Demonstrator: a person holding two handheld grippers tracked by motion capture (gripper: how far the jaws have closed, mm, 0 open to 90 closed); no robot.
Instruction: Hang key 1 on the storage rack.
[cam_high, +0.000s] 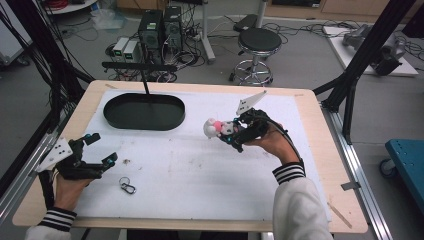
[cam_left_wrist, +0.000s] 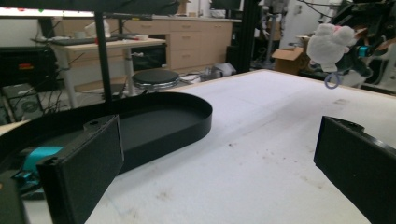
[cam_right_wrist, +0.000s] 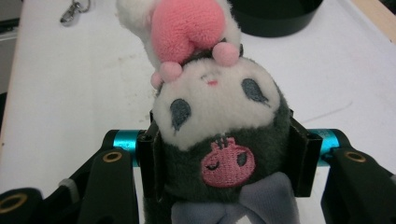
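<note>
Black stool (cam_high: 258, 42) beyond table (cam_high: 310, 100)

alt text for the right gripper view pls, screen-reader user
The right gripper clamps a small plush toy between its black jaws: white face, dark hood with a pink skull patch, pink tuft. Behind it lie the white table cover, a metal clip and a black tray.

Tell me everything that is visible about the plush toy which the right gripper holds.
The plush toy is a small soft figure of fuzzy fabric: a white face with grey-blue stitched eyes, a dark grey hood bearing a pink embroidered skull, pink and white parts beyond the head, and a grey-lilac bow near the camera. The right gripper clamps its head from both sides and holds it above the white table cover, touching nothing else. In the left gripper view a small ring hangs under it.
</note>
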